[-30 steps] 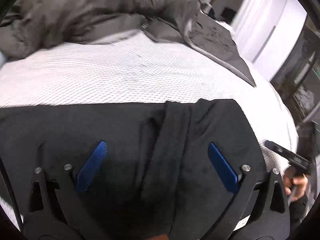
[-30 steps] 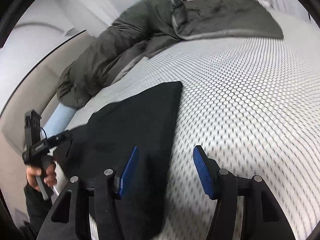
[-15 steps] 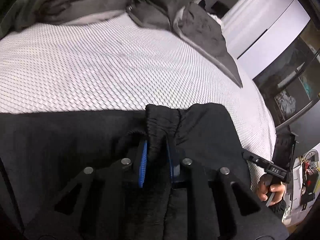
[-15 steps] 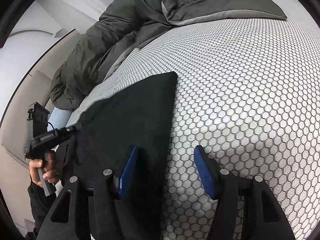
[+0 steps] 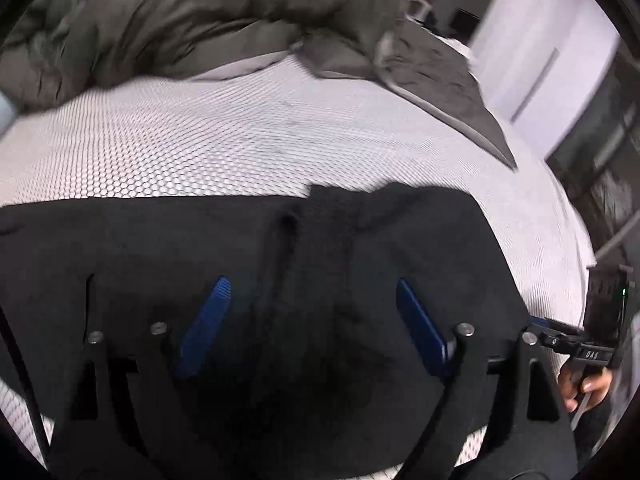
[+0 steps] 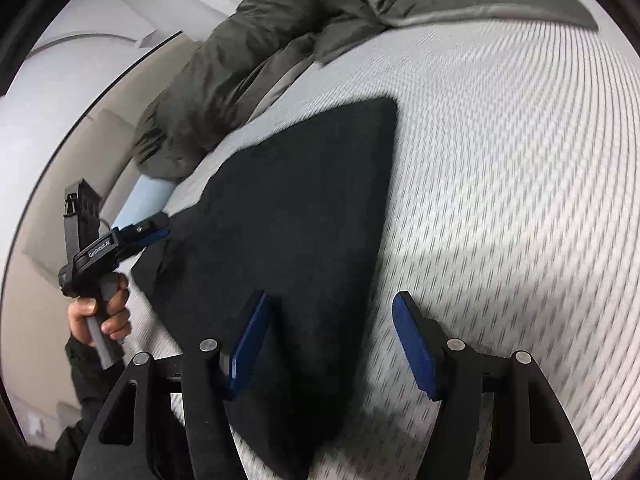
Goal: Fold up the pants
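My left hand-held gripper [image 5: 310,322] hangs over the black pants [image 5: 240,248], which lie flat on the bed [image 5: 240,140], spread across its white honeycomb-patterned cover. Its jaws have just been opening and now stand wide apart, the blue pads [image 5: 206,320] clear of the cloth; a raised fold of the pants runs up between them, but nothing is pinched. From this side the pants stretch from the left edge of the view to the right, with a slight bump at the top edge where the fold ends.

My right hand-held gripper [image 6: 332,344] is also open, its jaws having just widened a little, and it grips nothing. Its left pad [image 6: 248,344] sits above the dark cloth, while the right pad is over bare bed cover, so the straight edge of the pants passes between them (the frame is blurred, so I cannot tell whether either pad touches anything). In this view the pants form a broad, smooth dark panel with one corner pointing up the bed.

A rumpled grey duvet [image 5: 200,20] is heaped at the far end of the bed, well apart from the pants. A pale blue pillow [image 6: 146,198] peeks out beside it.
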